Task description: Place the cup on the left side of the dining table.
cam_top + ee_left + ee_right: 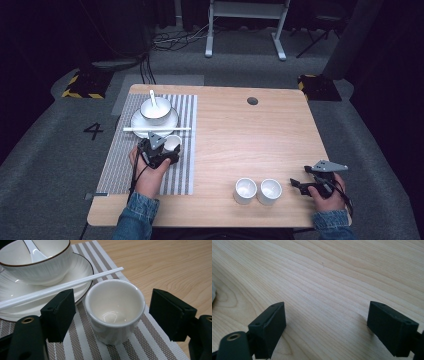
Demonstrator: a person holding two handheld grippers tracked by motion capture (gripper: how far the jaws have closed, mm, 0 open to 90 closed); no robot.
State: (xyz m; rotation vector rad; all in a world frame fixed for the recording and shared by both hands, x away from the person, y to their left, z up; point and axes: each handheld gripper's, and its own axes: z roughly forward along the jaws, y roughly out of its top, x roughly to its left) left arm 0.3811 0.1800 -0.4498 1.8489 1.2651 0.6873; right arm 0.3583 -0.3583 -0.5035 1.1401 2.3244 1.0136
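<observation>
Wooden table: left gripper spread around a cup on a striped mat.

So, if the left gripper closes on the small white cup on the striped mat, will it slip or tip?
The cup looks glazed and glossy, so the left gripper may slip on it. It looks ceramic, so probably stiff but breakable. It stands upright, empty and wider at the rim, so a low push might tip it.
</observation>
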